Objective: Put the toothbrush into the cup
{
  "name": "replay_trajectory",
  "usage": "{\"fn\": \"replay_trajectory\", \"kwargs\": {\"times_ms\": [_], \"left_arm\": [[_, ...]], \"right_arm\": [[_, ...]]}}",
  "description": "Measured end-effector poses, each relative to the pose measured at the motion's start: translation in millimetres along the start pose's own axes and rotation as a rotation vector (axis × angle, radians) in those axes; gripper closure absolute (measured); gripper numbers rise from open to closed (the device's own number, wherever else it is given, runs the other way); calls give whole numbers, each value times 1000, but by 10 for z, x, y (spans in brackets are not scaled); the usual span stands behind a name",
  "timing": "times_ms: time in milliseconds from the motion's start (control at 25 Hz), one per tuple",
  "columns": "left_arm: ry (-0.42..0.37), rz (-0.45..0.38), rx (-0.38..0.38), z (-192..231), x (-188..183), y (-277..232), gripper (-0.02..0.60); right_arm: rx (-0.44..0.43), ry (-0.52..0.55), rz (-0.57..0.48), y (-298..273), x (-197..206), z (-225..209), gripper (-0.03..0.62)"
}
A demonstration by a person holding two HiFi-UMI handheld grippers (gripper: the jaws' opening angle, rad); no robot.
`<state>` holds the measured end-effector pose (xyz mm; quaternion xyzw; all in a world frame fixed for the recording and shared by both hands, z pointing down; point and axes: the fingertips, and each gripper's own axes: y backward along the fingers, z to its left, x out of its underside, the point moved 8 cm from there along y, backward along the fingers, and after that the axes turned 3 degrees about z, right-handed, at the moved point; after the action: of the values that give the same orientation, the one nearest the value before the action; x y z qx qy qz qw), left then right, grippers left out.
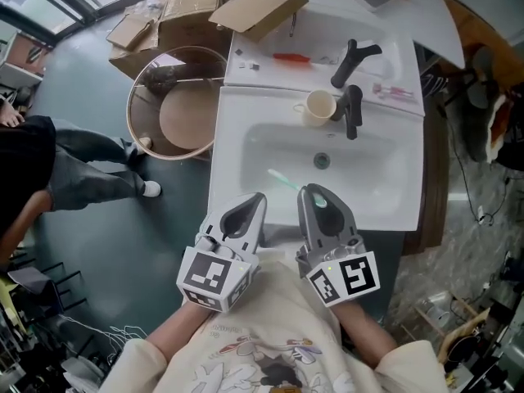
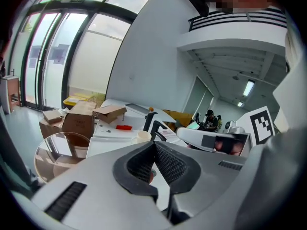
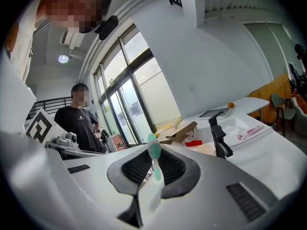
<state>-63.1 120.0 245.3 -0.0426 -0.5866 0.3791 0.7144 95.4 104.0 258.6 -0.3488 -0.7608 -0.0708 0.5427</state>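
My right gripper (image 1: 315, 193) hovers over the front rim of the white sink (image 1: 385, 187), shut on a mint-green toothbrush (image 1: 282, 180) that sticks out to the left over the basin. In the right gripper view the toothbrush (image 3: 154, 159) stands up between the pads of the right gripper (image 3: 152, 163). A cream cup (image 1: 319, 106) stands upright on the sink's back ledge, just left of the black tap (image 1: 353, 111); it also shows as the cup (image 3: 207, 149). My left gripper (image 1: 252, 205) is beside the right one, jaws together and empty; its own view shows the left gripper (image 2: 154, 146) shut.
On the counter behind the sink are a second black tap (image 1: 354, 60), a red item (image 1: 291, 57) and a pink toothbrush (image 1: 393, 92). Cardboard boxes (image 1: 192, 6) and a round wooden bin (image 1: 176, 105) stand to the left. A person in black (image 1: 49, 170) is at the far left.
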Motion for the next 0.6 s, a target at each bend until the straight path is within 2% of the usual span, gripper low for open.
{"fn": "replay_trajectory", "kwargs": {"times_ms": [200,600], "left_arm": [[-1,9,-11,-60,-66,-118,568],[-26,15,18,-150,-120,-375,568]], "right_arm": [[4,-10,0,22,-56,-131,543],[16,-33,-22,9,-86,-338,543]]}}
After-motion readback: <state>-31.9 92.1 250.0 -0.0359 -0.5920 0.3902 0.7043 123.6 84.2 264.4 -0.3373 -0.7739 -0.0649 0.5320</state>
